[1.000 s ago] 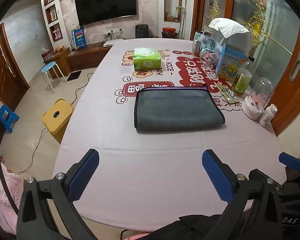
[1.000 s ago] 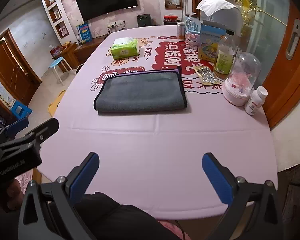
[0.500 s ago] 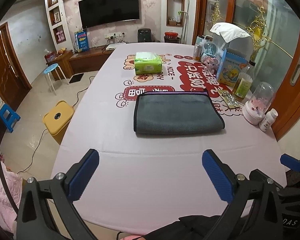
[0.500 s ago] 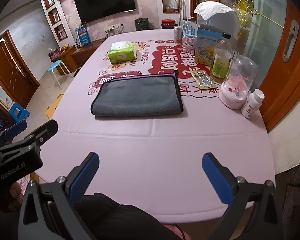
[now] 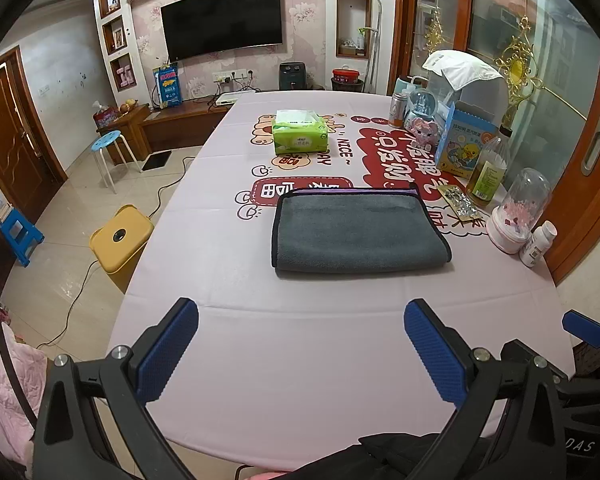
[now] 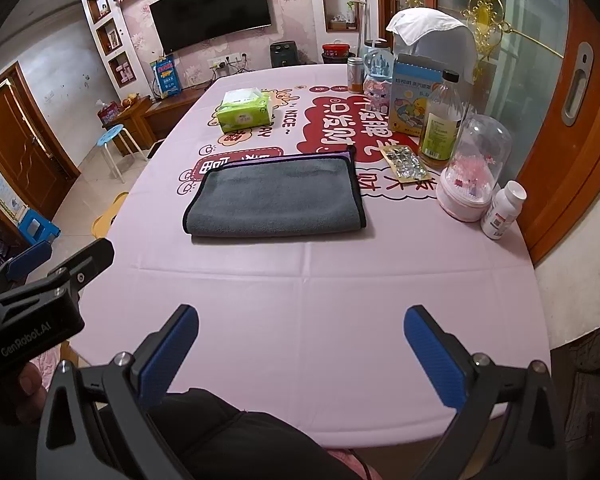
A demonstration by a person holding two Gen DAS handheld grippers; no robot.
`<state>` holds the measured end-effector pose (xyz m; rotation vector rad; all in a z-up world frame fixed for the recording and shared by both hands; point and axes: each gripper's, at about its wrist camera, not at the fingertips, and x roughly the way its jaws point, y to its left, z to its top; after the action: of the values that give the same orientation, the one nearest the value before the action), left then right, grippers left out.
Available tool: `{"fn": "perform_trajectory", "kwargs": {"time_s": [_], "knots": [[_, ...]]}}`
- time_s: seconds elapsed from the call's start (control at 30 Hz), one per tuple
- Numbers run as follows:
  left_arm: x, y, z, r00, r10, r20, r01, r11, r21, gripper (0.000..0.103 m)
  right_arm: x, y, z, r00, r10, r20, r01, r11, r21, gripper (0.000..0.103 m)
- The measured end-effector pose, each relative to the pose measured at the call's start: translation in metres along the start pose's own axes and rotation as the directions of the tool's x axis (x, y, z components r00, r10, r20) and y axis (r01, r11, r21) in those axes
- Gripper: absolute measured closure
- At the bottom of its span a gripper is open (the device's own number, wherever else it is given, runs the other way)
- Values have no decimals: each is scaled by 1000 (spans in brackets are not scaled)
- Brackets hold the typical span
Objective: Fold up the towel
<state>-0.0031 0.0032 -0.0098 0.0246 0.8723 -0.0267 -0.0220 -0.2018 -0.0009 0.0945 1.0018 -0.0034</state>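
Observation:
A grey towel [image 5: 358, 232] with a dark edge lies folded flat on the pink table [image 5: 300, 340], a purple layer showing at its far edge. It also shows in the right wrist view [image 6: 278, 200]. My left gripper [image 5: 300, 352] is open and empty, over the near table edge, well short of the towel. My right gripper [image 6: 300, 356] is open and empty, also near the front edge. The left gripper's body [image 6: 40, 304] shows at the left of the right wrist view.
A green tissue pack [image 5: 300, 136] lies beyond the towel. Bottles, a box, a glass dome [image 5: 520, 208] and a white pill bottle [image 5: 538, 242] crowd the right side. A foil blister pack [image 5: 458, 200] lies by the towel's right corner. A yellow stool [image 5: 120, 236] stands left of the table.
Both grippers have pulled back and tilted up a little, so the towel sits slightly farther away in both views. The towel has not moved. Both grippers stay open.

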Motion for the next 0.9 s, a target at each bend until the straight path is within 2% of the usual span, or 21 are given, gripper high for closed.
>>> {"fn": "perform_trajectory", "kwargs": {"time_s": [0.9], "knots": [[-2,-2,-4,1000,0,-3,0,1000,4,1,5,-1,-4,1000,7,-18,-7,1000,6,0]]}}
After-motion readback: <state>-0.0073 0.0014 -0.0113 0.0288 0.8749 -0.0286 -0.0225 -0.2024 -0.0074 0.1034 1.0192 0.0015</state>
